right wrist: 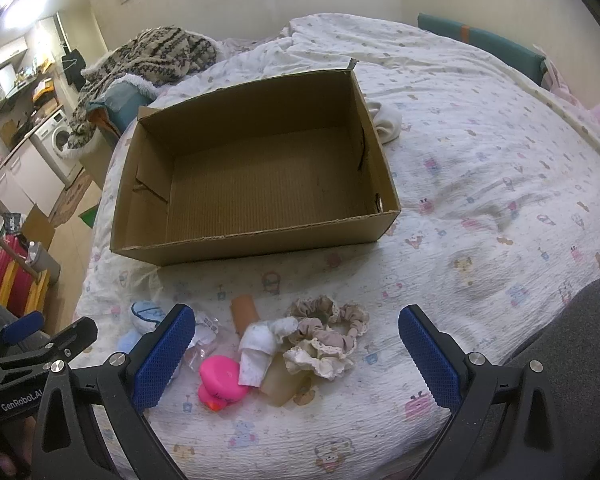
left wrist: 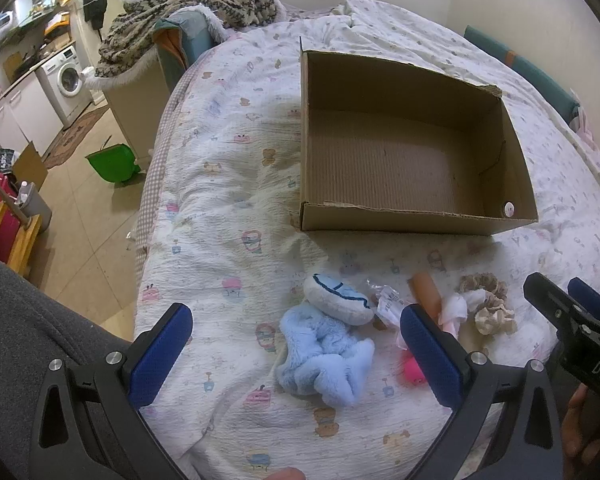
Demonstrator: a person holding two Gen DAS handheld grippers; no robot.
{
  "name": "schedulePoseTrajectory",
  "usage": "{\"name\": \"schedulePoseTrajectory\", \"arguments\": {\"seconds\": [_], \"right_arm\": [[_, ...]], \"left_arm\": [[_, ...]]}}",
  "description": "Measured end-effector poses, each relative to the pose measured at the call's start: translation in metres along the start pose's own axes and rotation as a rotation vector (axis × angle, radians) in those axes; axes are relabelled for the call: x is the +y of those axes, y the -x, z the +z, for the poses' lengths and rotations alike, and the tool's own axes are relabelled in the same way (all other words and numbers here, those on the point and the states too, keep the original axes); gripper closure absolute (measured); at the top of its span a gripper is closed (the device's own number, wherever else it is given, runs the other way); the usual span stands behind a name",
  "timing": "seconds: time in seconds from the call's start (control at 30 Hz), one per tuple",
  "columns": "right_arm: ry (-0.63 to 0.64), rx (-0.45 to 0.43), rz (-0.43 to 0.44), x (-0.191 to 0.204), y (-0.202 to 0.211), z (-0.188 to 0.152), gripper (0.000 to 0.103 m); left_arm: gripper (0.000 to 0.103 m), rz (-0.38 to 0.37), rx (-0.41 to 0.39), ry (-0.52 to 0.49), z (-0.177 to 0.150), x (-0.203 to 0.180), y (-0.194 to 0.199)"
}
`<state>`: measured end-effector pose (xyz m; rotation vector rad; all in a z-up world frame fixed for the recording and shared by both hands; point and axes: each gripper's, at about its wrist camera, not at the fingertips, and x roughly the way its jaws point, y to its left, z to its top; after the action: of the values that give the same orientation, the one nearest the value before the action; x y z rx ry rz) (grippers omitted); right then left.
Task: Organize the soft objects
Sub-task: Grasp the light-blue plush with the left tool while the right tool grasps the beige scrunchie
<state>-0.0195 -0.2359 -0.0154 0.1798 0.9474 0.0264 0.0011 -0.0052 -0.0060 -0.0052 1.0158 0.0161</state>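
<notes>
An empty open cardboard box (left wrist: 416, 208) (right wrist: 256, 242) sits on the bed. In front of it lies a pile of small things: a light blue plush toy (left wrist: 324, 356) with a white and blue head (left wrist: 338, 298) (right wrist: 144, 314), a pink rubber duck (right wrist: 220, 380) (left wrist: 410, 372), beige scrunchies (right wrist: 328, 336) (left wrist: 486, 296), a white rolled cloth (right wrist: 260, 344) (left wrist: 454, 310) and an orange-brown tube (right wrist: 246, 312) (left wrist: 426, 286). My left gripper (left wrist: 296, 330) is open above the plush toy. My right gripper (right wrist: 296, 330) is open above the duck and scrunchies.
The bed has a white patterned quilt (right wrist: 480, 184). A patterned blanket (left wrist: 188, 8) lies at the far left corner. A white cloth (right wrist: 386, 120) lies behind the box. A green bin (left wrist: 112, 162) and a washing machine (left wrist: 66, 78) stand on the floor at left.
</notes>
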Motion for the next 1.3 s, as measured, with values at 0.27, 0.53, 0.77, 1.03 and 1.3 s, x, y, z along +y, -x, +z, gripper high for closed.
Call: {"name": "schedulePoseTrajectory", "arguments": {"seconds": [0.27,0.53,0.77,1.03,1.3], "right_arm": [[-0.004,-0.005,0.001,-0.002,0.001,0.001,0.0],[-0.004,-0.008,0.004,-0.002,0.002,0.001,0.0],[-0.025,0.031,0.05,-0.01,0.002,0.013,0.0],[-0.062,0.14,0.07,-0.038,-0.022,0.039,0.0],[-0.181,0.209,0.094,-0.06,-0.046,0.032,0.0]], "left_arm": [[0.0,0.003,-0.001,-0.003,0.0,-0.001,0.0],[0.0,0.005,0.001,-0.006,0.0,0.0,0.0],[0.0,-0.004,0.055,0.0,0.008,0.005,-0.002],[0.0,-0.032,0.274,0.061,0.027,0.024,-0.037],[0.0,-0.052,0.512,-0.006,-0.001,0.004,-0.091]]}}
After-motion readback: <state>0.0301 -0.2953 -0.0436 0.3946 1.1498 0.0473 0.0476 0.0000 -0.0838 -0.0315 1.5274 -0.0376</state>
